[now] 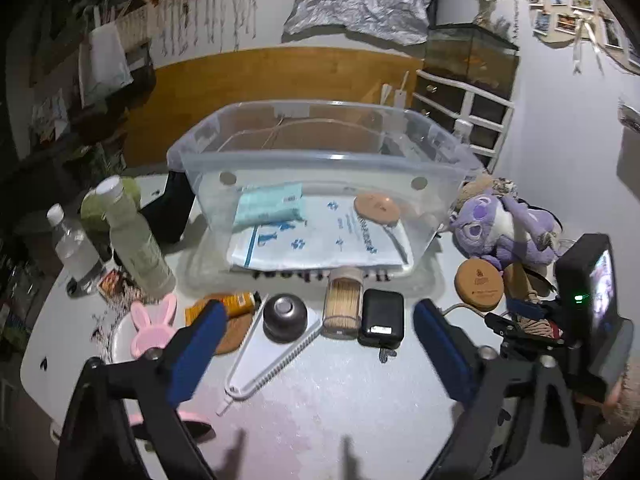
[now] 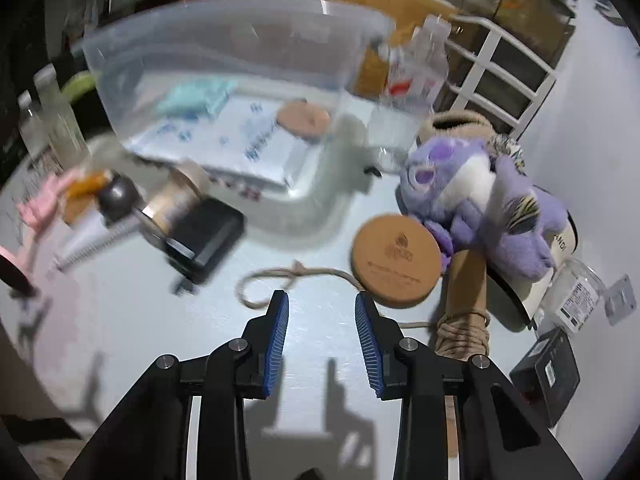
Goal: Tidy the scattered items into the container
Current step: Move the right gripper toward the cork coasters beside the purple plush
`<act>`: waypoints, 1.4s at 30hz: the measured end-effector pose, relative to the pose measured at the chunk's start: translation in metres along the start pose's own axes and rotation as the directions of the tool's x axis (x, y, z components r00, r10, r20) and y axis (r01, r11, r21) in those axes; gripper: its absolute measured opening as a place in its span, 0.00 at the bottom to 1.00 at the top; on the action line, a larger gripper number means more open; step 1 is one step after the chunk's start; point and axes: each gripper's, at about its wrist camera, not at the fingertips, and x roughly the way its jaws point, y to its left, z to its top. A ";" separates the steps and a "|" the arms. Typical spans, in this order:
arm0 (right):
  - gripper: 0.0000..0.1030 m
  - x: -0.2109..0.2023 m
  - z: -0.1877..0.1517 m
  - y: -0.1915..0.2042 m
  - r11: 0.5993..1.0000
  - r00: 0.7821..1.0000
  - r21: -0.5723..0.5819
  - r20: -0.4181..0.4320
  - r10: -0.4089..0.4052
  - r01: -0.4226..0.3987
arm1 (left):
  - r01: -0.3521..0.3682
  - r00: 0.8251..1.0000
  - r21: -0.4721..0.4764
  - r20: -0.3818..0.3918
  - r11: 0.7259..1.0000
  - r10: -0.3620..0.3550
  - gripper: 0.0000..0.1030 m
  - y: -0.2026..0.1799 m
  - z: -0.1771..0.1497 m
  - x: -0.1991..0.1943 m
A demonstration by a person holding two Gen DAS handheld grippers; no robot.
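Observation:
A clear plastic bin [image 1: 320, 156] stands mid-table and holds a white pouch, a teal pack and a cork disc [image 1: 377, 208]. My left gripper [image 1: 316, 320] is open and empty, low over the table before a row of items: a dark metal bell [image 1: 285, 317], a toothpick jar [image 1: 343, 302], a black case [image 1: 381, 322]. My right gripper [image 2: 322, 312] is open and empty just above the table, near a cork coaster [image 2: 396, 260] and a twine loop [image 2: 276, 280]. A purple plush toy [image 2: 480, 200] lies to the right; the bin [image 2: 224, 40] is blurred here.
Two bottles [image 1: 136, 236] stand left of the bin. A pink bunny comb [image 1: 154, 324], an orange tube [image 1: 236, 304] and a white comb [image 1: 272, 360] lie front left. A twine spool [image 2: 464, 320], a small bottle [image 2: 576, 300] and a black box [image 2: 548, 372] sit at the right.

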 end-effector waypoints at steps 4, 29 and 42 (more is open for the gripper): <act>0.34 0.032 0.003 -0.011 0.989 0.994 -0.094 0.005 -0.113 0.113 | -0.052 0.998 -0.052 -0.025 0.997 0.051 0.88 0.005 -0.005 0.002; 0.06 0.066 -0.012 -0.003 0.863 0.942 -0.398 0.010 -0.335 0.311 | -0.054 0.997 -0.073 -0.064 0.996 0.049 0.88 -0.003 -0.009 0.014; 0.06 0.119 0.021 -0.059 0.796 0.905 -0.564 -0.186 -0.382 0.220 | -0.071 0.995 -0.089 -0.078 0.993 0.064 0.88 0.012 -0.014 0.011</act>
